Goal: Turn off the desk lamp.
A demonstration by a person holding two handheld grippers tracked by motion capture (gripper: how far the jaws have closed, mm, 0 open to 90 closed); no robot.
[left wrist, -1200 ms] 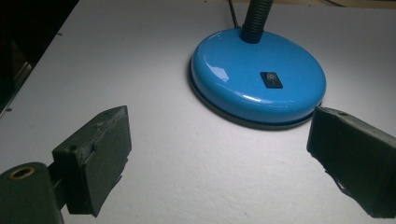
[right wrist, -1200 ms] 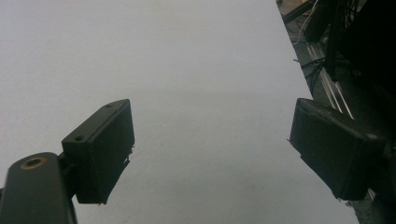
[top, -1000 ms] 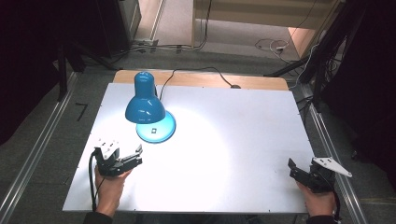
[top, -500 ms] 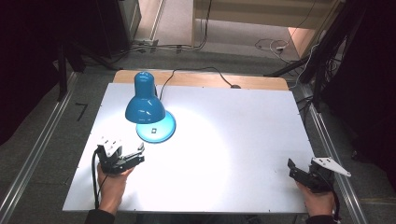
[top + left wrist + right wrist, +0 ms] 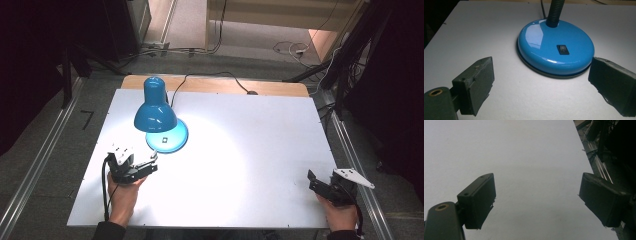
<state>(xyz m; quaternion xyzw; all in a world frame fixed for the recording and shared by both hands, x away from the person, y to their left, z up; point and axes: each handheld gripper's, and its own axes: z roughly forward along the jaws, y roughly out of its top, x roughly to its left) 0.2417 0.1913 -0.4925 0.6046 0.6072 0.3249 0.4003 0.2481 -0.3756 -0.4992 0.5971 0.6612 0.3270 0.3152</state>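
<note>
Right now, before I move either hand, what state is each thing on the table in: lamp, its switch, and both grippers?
Lamp: upright, lit, casting a bright pool on the table.
Lamp base: flat on the table, untouched.
Rocker switch: on top of the base, not pressed by anything; its position is too small to read.
Left gripper: open, empty, jaws aimed at the base.
Right gripper: open, empty, near the table's right edge.

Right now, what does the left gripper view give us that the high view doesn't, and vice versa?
Left gripper view alone: the black rocker switch on the lamp base reads clearly, and the left gripper stands open just short of that base. High view alone: the blue lamp shade, the right gripper open at the table's right edge, the floor beyond. Both: the blue lamp base, its cord, the white tabletop.
</note>
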